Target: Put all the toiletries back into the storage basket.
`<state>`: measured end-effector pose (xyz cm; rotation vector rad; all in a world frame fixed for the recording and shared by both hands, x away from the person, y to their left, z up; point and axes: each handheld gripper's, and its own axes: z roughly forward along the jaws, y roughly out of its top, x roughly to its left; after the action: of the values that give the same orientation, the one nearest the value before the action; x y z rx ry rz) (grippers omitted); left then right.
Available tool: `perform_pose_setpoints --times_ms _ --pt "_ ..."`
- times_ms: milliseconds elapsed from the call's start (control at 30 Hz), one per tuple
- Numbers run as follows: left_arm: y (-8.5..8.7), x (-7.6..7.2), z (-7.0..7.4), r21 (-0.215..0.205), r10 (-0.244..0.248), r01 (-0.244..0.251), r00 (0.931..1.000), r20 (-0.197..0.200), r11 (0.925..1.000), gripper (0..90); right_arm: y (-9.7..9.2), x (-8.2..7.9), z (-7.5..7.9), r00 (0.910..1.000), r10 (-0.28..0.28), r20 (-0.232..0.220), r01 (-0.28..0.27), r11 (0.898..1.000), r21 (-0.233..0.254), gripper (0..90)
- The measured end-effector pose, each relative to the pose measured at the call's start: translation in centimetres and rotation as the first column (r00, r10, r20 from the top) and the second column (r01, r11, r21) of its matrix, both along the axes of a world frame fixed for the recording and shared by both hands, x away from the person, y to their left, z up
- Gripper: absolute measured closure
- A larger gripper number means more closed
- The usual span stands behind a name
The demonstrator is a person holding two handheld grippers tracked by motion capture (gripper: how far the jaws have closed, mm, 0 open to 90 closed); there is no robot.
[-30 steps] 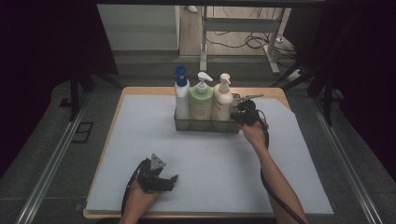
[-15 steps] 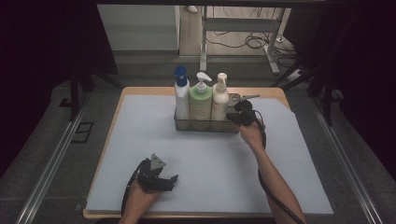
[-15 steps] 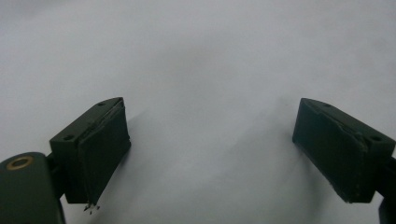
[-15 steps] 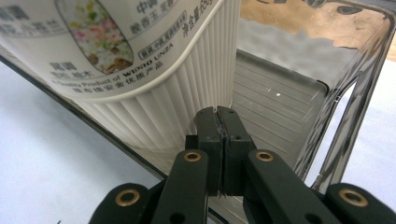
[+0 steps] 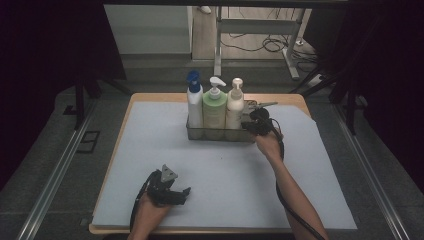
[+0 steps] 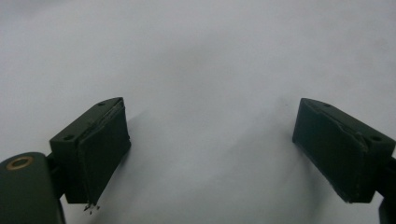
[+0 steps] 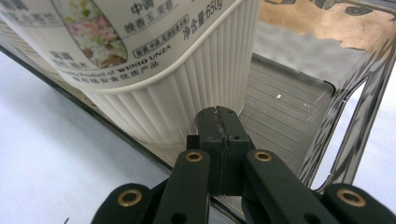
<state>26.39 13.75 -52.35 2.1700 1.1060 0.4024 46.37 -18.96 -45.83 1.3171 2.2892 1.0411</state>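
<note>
R gripper, jaws pressing together on clear plastic caddy front wall, cream ribbed pump bottle standing just beyond; L gripper idling, jaws spread

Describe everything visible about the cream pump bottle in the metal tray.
The cream ribbed plastic pump bottle stands upright at the right of three bottles in the shiny metal tray, beside the green pump bottle. It bears a floral label with printed text. The right gripper, jaws shut, sits close by its base at the tray's wall.
</note>
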Motion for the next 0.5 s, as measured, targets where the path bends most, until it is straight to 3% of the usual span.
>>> perform_pose_setpoints --times_ms 267,500 --pt "-0.01 -0.01 0.0 -0.001 0.0 0.0 1.0 0.0 1.0 10.5 -0.62 -0.05 0.18 0.9999 -0.012 0.002 0.012 1.0 0.001 75.9" --pt "0.0 -0.01 0.0 0.0 0.0 0.0 1.0 0.001 1.0 10.6 -0.75 -0.64 0.87 0.9993 -0.003 0.036 0.004 0.999 -0.039 64.6"
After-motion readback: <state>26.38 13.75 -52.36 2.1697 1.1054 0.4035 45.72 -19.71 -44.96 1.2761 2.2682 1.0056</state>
